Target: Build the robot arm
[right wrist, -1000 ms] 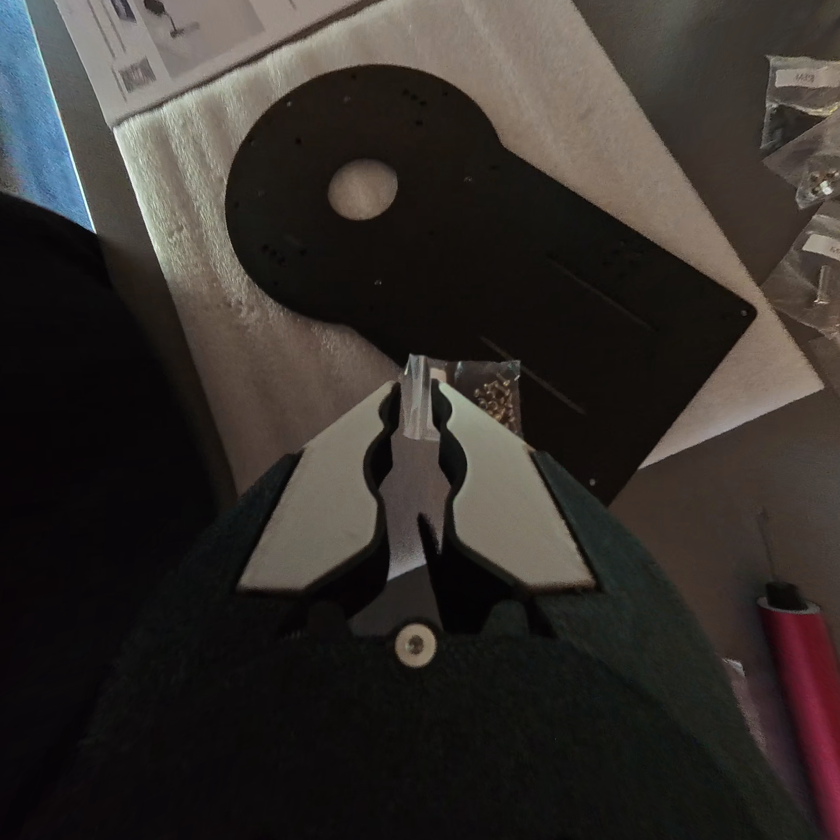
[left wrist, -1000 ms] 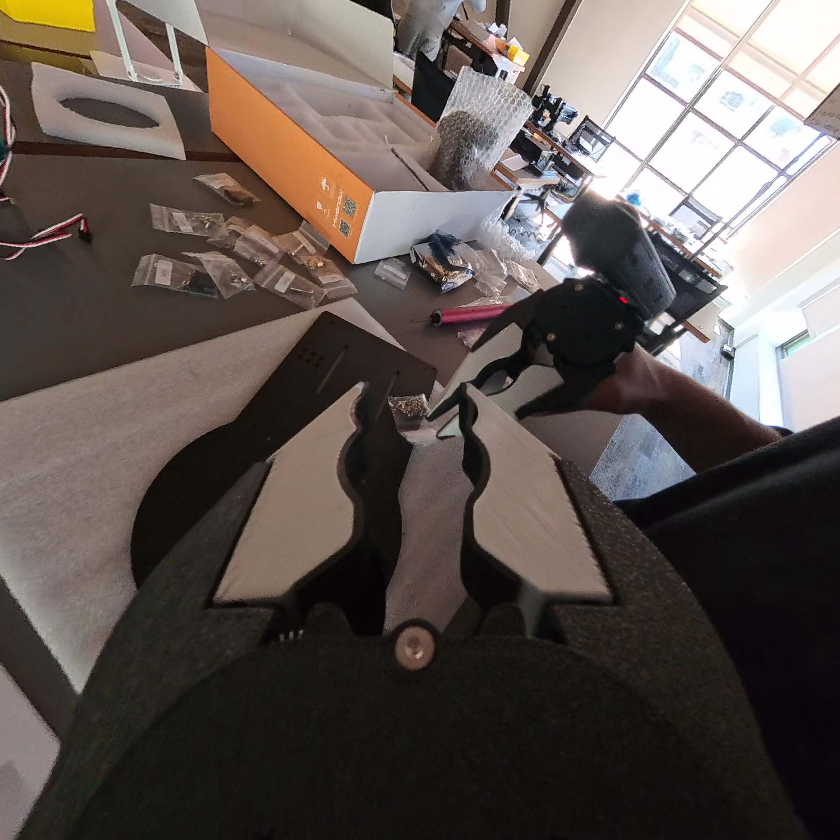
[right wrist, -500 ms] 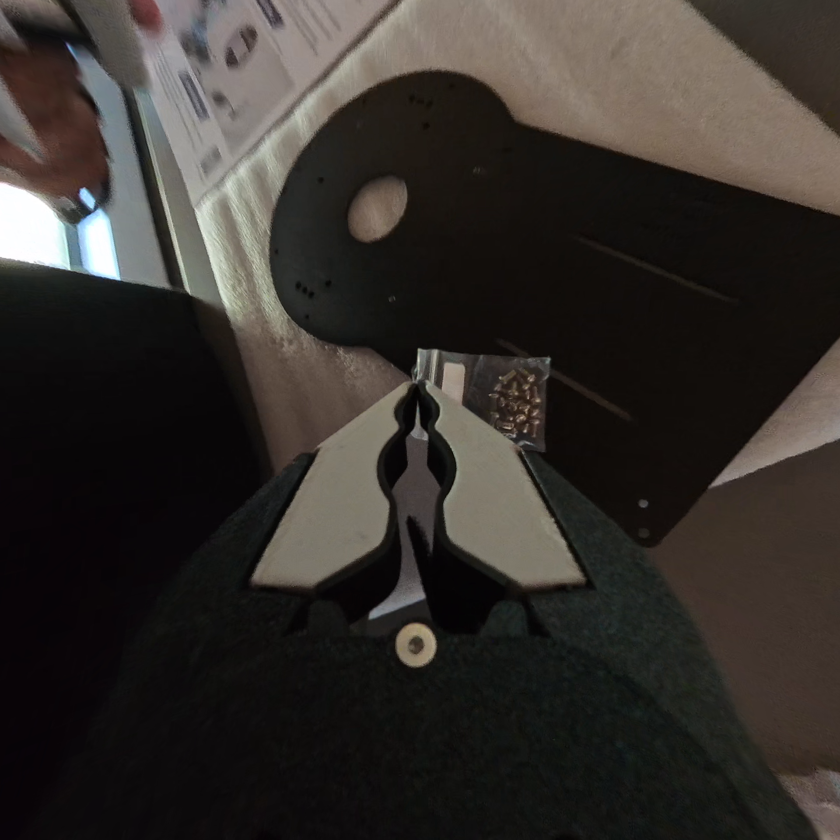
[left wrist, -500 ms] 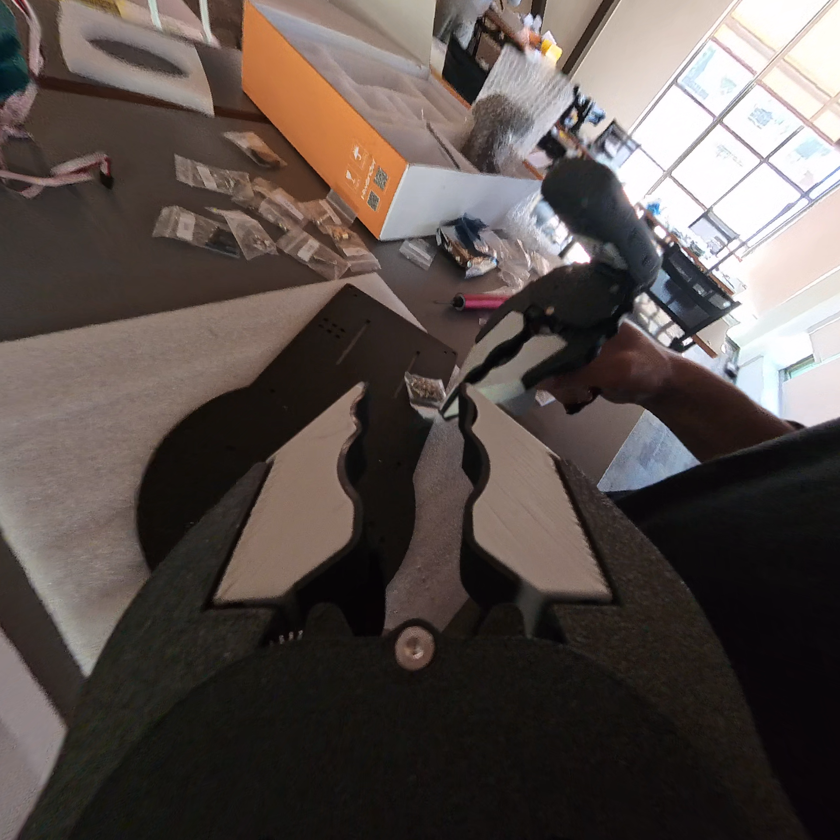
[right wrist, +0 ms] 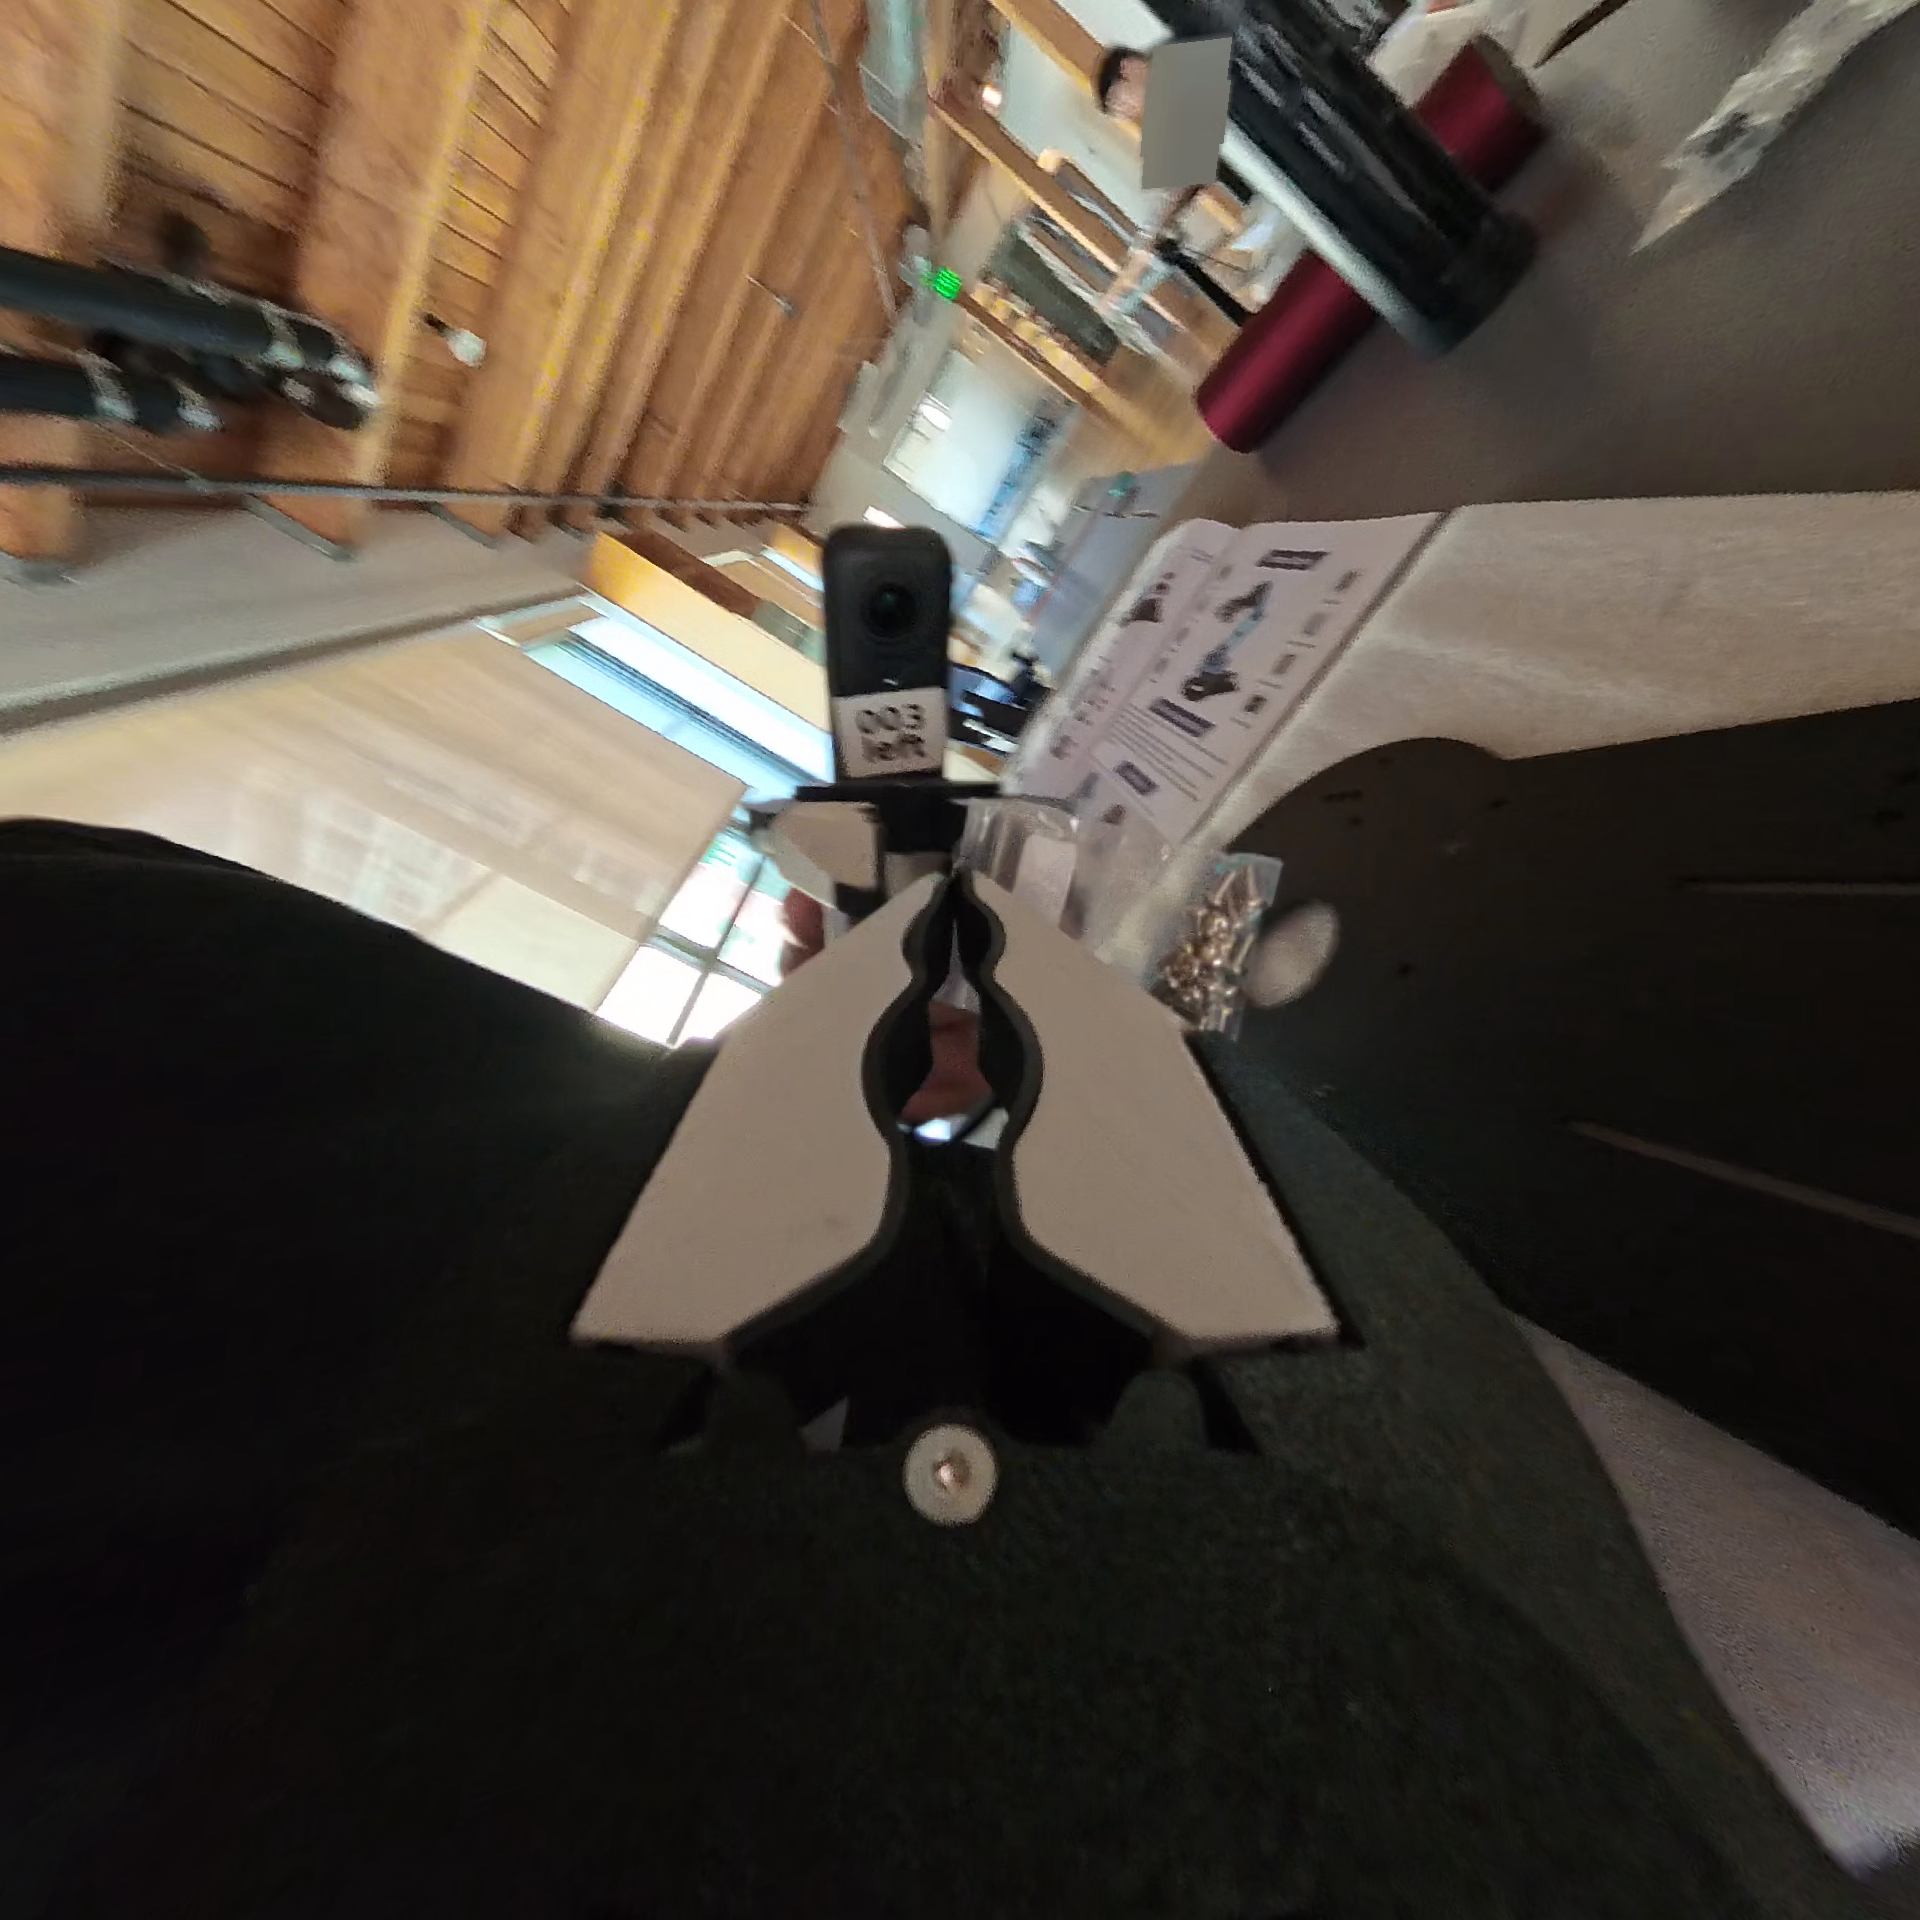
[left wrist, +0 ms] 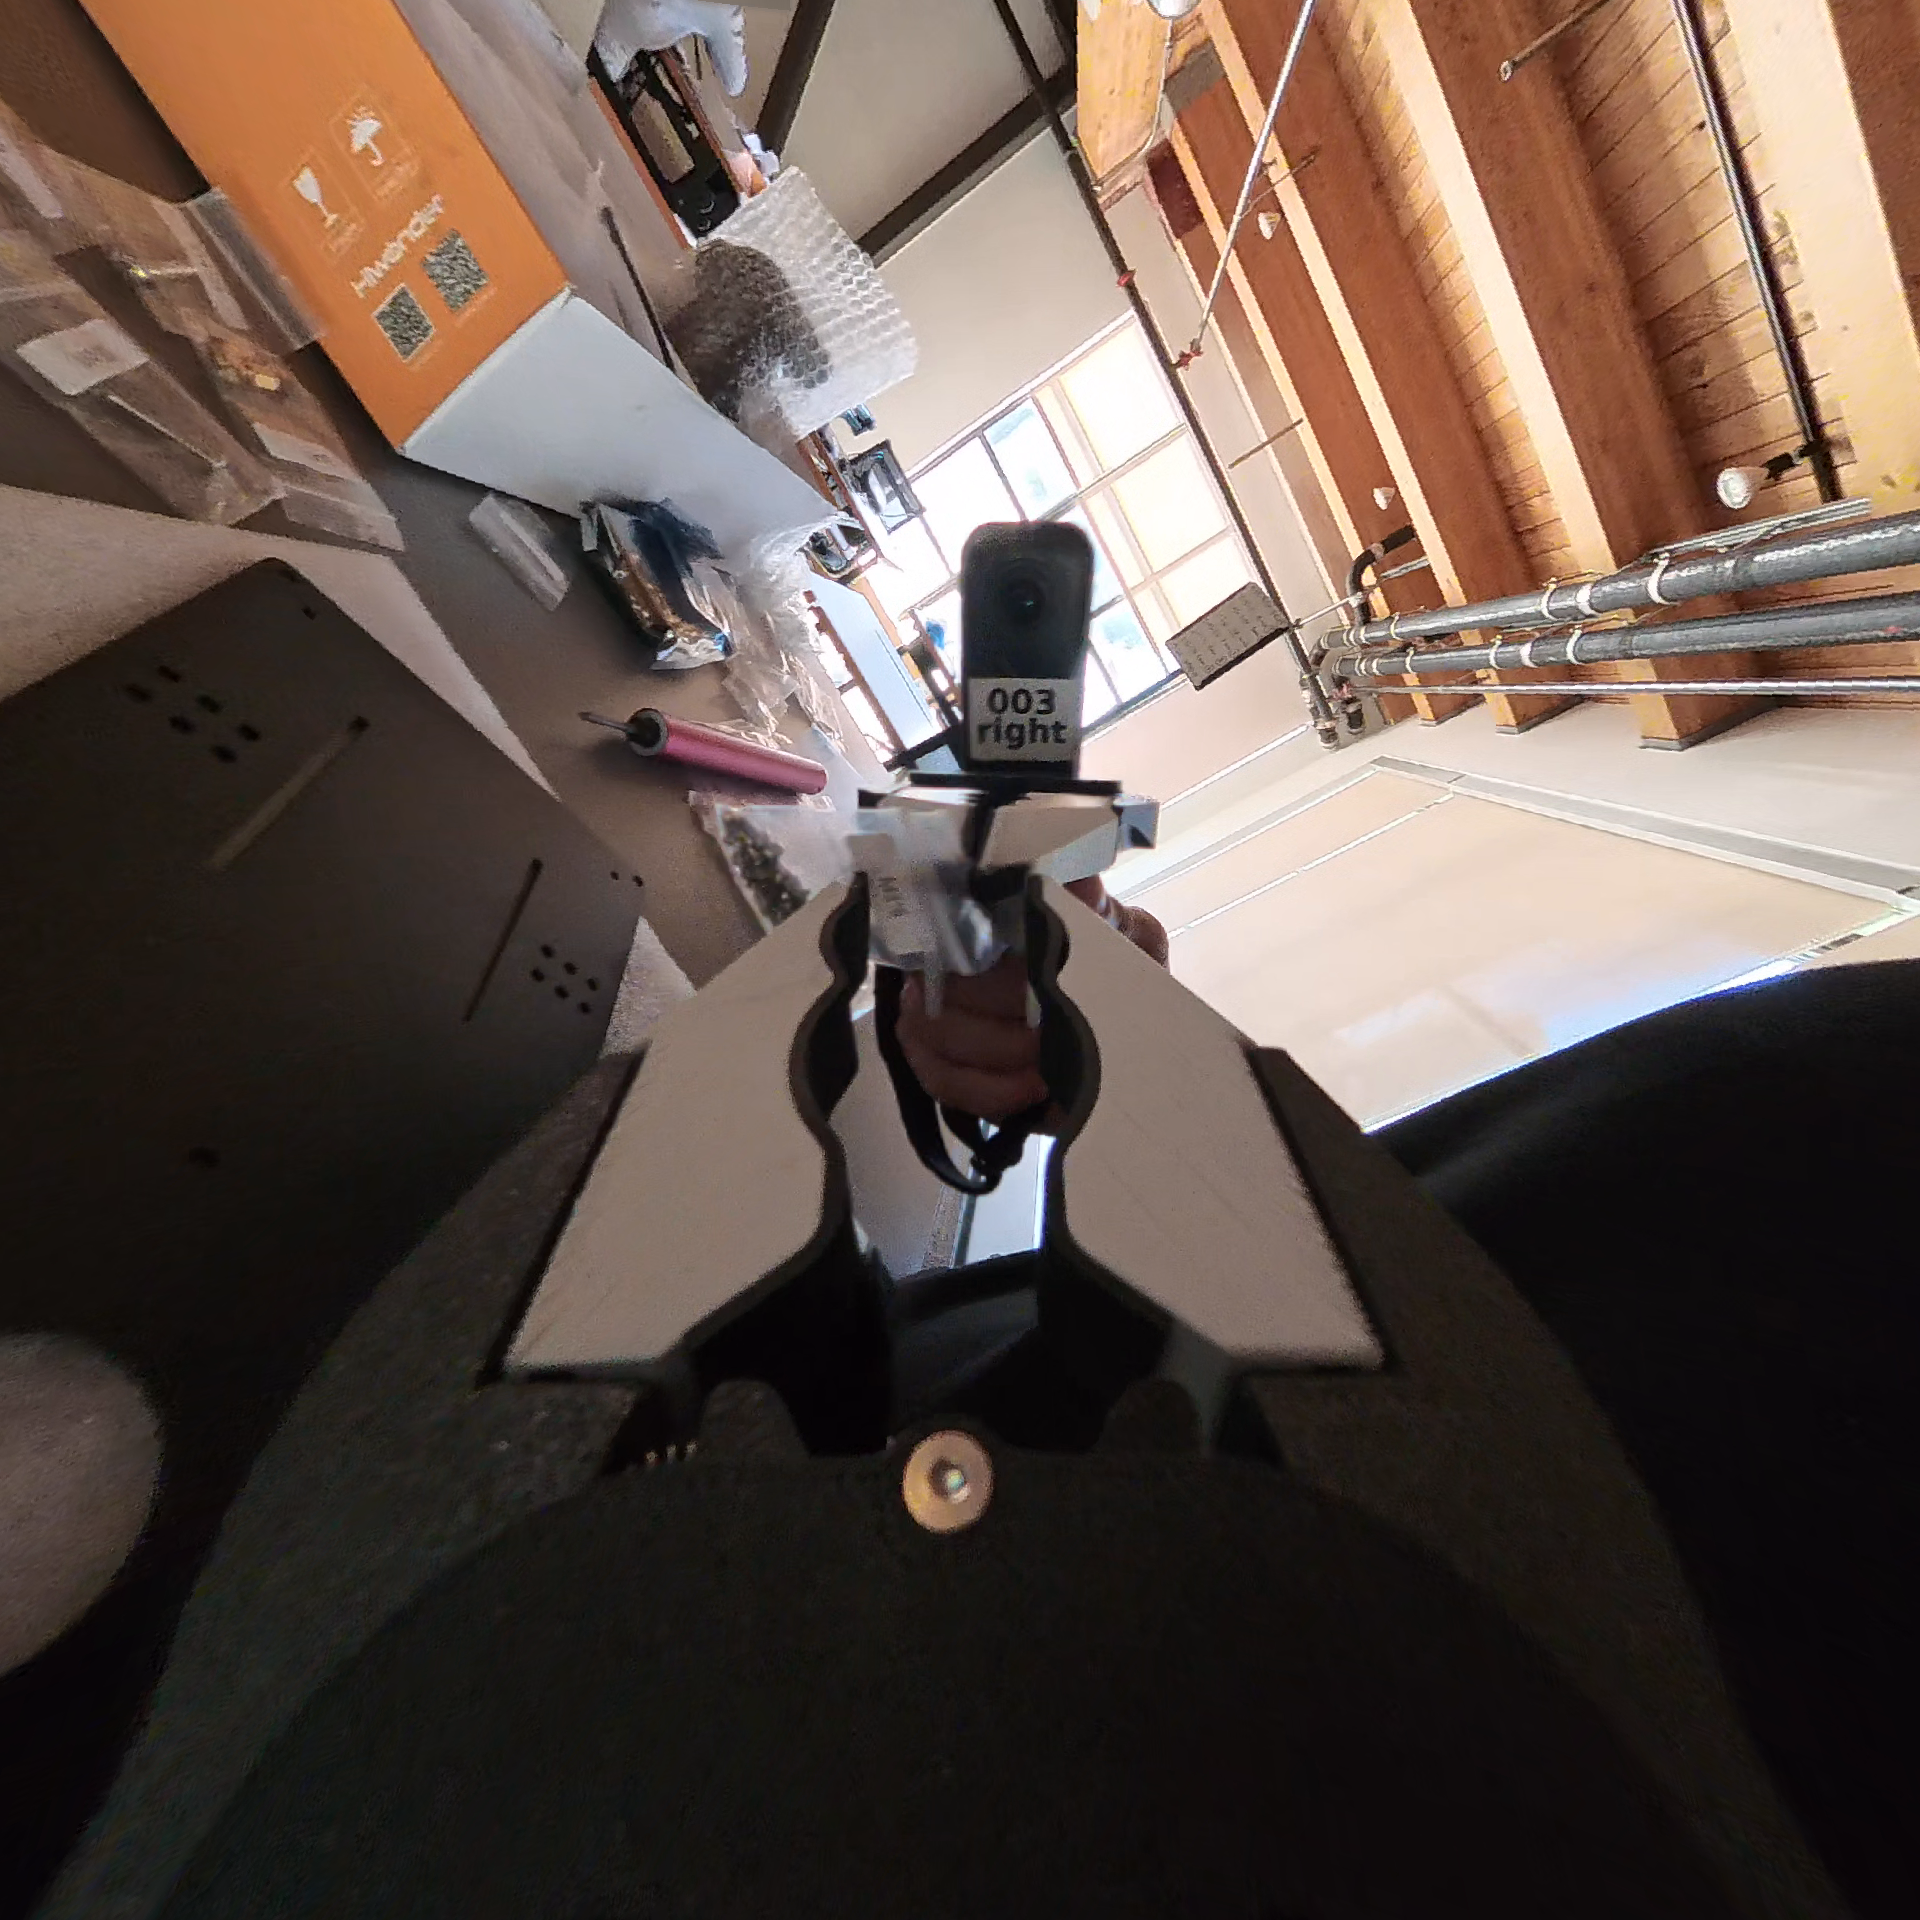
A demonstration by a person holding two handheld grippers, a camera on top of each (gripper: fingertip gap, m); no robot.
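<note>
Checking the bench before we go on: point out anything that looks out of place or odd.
Only the small bag of screws: it hangs in the air, pinched by one edge in the shut right gripper, in front of the open left gripper. Nothing looks spilled or damaged.

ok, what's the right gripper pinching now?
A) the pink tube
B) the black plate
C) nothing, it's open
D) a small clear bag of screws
D: the right gripper has its fingertips closed on the top edge of a bag of small screws that hangs beside them, clear of the black plate; the left gripper, fingers apart, is up at the same bag.
</note>
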